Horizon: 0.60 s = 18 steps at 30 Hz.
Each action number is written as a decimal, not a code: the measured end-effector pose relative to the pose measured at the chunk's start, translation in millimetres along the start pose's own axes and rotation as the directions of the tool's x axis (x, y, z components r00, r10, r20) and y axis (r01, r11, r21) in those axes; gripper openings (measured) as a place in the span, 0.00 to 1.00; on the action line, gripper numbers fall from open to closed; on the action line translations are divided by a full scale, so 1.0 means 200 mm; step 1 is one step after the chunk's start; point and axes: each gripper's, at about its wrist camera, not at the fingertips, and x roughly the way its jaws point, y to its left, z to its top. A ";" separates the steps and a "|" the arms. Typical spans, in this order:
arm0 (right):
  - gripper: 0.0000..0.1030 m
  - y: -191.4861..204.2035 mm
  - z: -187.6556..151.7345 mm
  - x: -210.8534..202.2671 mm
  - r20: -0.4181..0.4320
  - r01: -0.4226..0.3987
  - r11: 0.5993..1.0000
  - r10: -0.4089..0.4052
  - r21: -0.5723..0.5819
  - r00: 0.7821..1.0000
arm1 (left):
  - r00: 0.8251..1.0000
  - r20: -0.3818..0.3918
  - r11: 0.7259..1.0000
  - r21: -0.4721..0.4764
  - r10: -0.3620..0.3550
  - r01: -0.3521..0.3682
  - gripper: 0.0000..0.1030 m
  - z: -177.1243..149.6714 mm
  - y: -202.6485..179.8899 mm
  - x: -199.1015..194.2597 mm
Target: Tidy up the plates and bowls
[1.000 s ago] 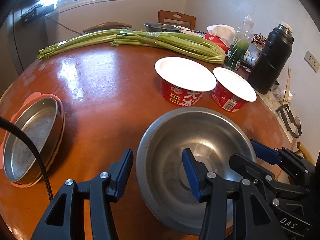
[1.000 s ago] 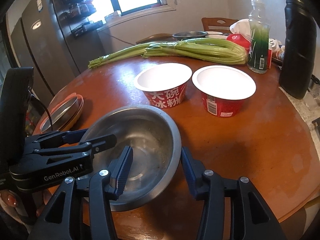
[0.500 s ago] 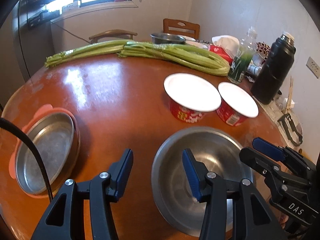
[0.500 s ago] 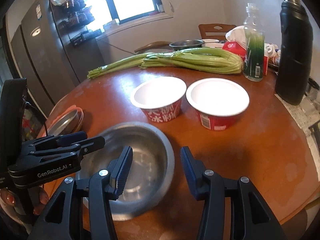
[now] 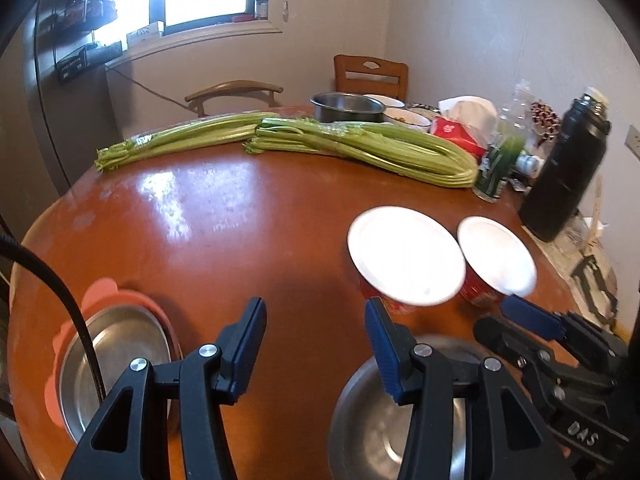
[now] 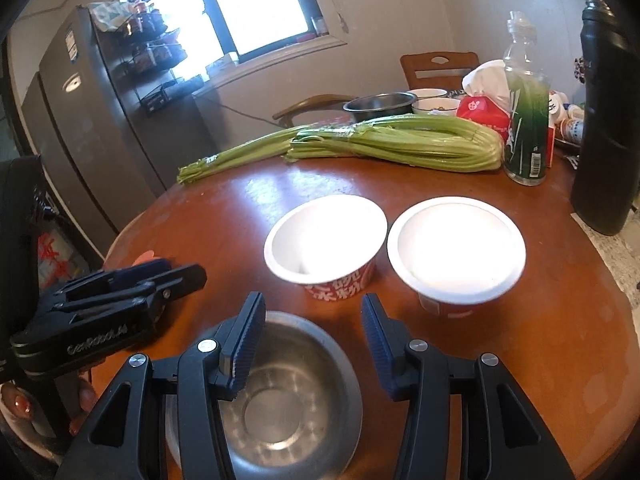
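Both your left gripper (image 5: 316, 344) and right gripper (image 6: 312, 340) hung released; the steel bowl (image 6: 280, 400) looked light, stiff, slippery, best pinched at its rim.

Two celery bundles (image 6: 360, 140) are lying along the table's (image 6: 240, 200) far edge, a black flask (image 6: 600, 120) standing at its right edge.

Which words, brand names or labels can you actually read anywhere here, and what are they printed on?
"DAS": black body of the right tool.
"GenRobot.AI", blurred: black body of the left tool.
White Chinese characters, partly hidden: red paper bowl with white inside.
Green bottle label: too small to read.
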 end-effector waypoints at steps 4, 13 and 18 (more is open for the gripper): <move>0.50 -0.03 0.04 0.05 -0.014 -0.012 1.000 0.012 0.023 1.000 | 1.000 -0.012 1.000 0.005 -0.002 0.002 0.49 0.08 -0.01 0.08; 0.50 -0.07 0.09 0.19 -0.068 -0.031 0.997 0.036 0.075 0.997 | 0.998 -0.056 1.000 0.027 -0.001 0.002 0.49 0.15 -0.04 0.20; 0.50 -0.08 0.11 0.23 -0.084 -0.007 0.996 0.014 0.090 0.996 | 0.997 -0.079 0.999 0.034 -0.010 0.013 0.49 0.19 -0.07 0.27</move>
